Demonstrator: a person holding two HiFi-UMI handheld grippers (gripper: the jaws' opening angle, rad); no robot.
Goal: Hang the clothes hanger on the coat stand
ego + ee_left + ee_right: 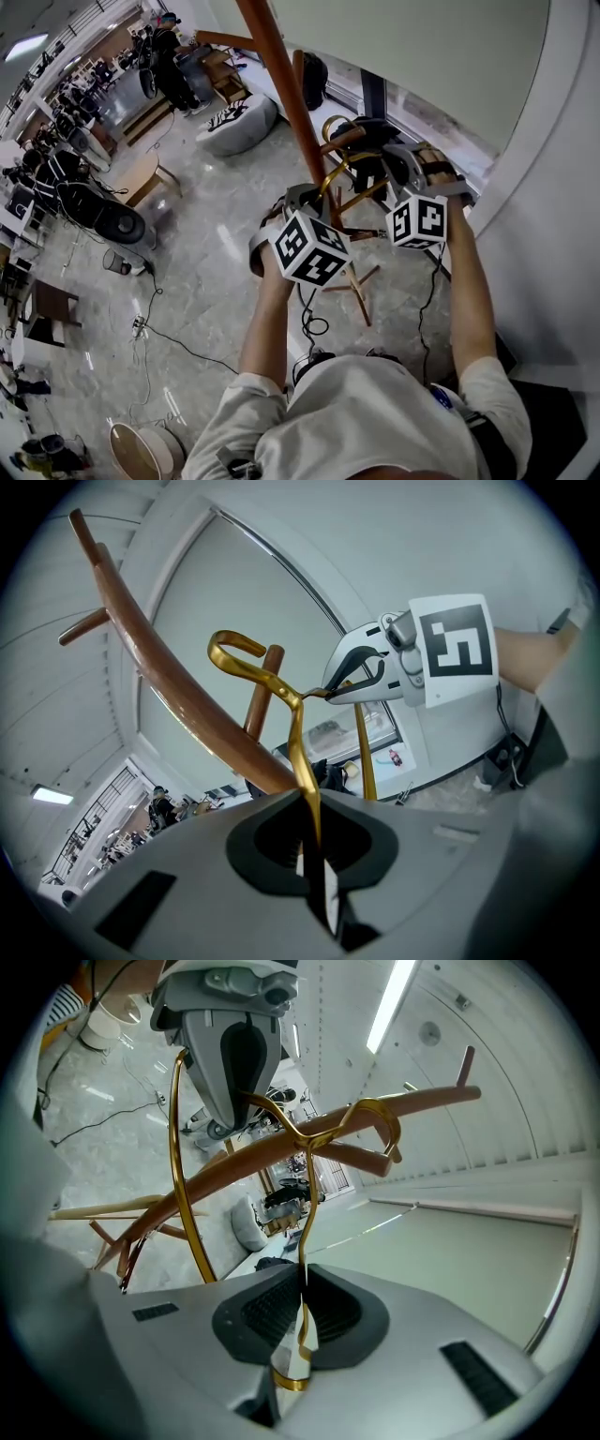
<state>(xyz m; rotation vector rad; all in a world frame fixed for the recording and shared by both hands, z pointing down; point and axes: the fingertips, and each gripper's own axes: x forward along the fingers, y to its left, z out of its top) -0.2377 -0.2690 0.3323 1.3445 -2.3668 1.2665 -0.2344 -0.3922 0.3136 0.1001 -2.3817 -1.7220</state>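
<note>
A gold wire clothes hanger (339,169) is held between my two grippers, right beside the brown wooden coat stand pole (281,89). My left gripper (314,855) is shut on one side wire of the hanger (298,752). My right gripper (302,1326) is shut on the other side wire (307,1213). The hanger's hook (380,1119) curls close to the tip of a wooden peg (361,1159); whether it touches the peg I cannot tell. In the left gripper view the hook (234,647) stands just left of that peg (264,691).
The stand's other pegs (342,141) and splayed feet (358,291) crowd the space under the grippers. A white wall and window frame (525,141) close in on the right. Cables (159,328), a grey cushion (234,122) and chairs lie on the marble floor to the left.
</note>
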